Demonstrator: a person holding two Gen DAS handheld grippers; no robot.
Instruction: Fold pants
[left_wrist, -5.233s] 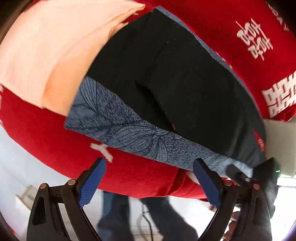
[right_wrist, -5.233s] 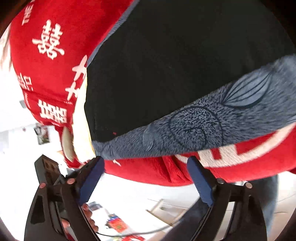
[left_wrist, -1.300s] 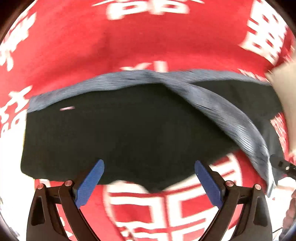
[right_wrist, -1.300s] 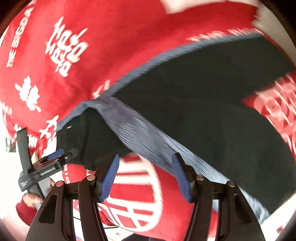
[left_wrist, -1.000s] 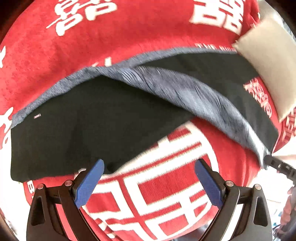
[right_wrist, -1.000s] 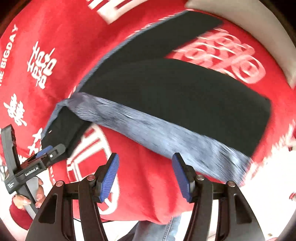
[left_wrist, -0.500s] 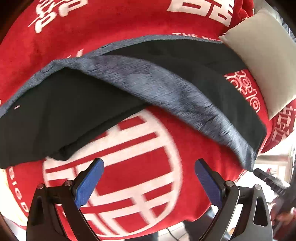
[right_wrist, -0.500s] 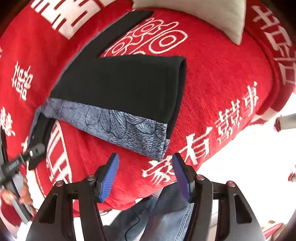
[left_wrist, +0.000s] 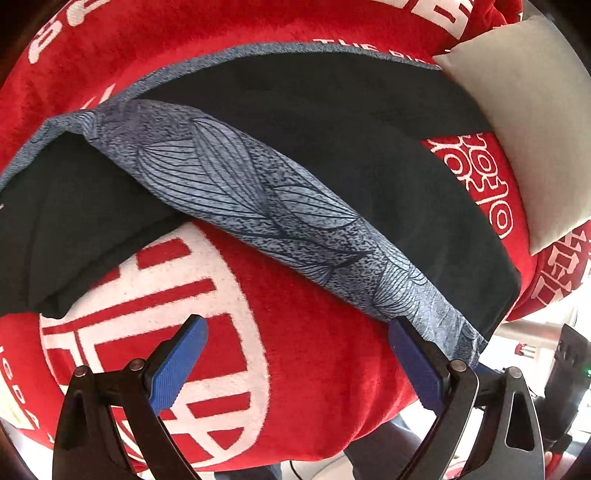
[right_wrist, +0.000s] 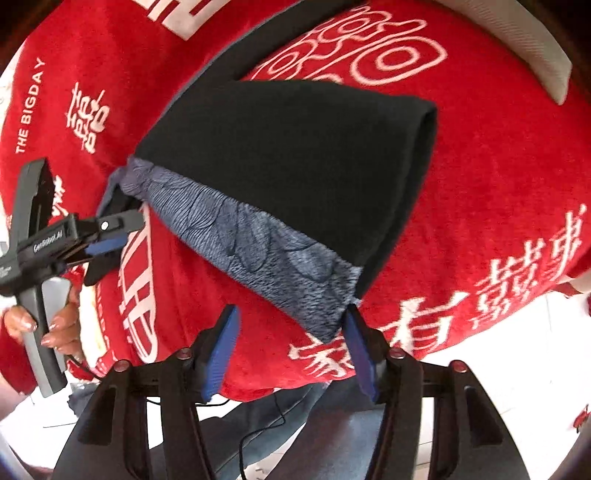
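Note:
The black pants (left_wrist: 369, 147) with a blue-grey leaf-print waistband (left_wrist: 258, 206) lie folded on a red blanket (left_wrist: 295, 369) with white characters. In the right wrist view the pants (right_wrist: 295, 155) show a rounded fold at the right and the waistband (right_wrist: 258, 243) at the near edge. My left gripper (left_wrist: 295, 365) is open and empty, just in front of the waistband. It also shows at the left of the right wrist view (right_wrist: 107, 236), near the waistband's left corner. My right gripper (right_wrist: 291, 343) is open and empty, its right finger beside the waistband's near corner.
A grey-white pillow (left_wrist: 524, 122) lies at the far right on the blanket, also in the right wrist view (right_wrist: 517, 40). The blanket's near edge drops off to a pale floor (right_wrist: 498, 387). The person's jeans (right_wrist: 295, 424) and a thin cable show below the edge.
Both grippers let go of the waistband and pulled back toward the near edge. The pants went from spread out to folded over, with the waistband settled on the blanket.

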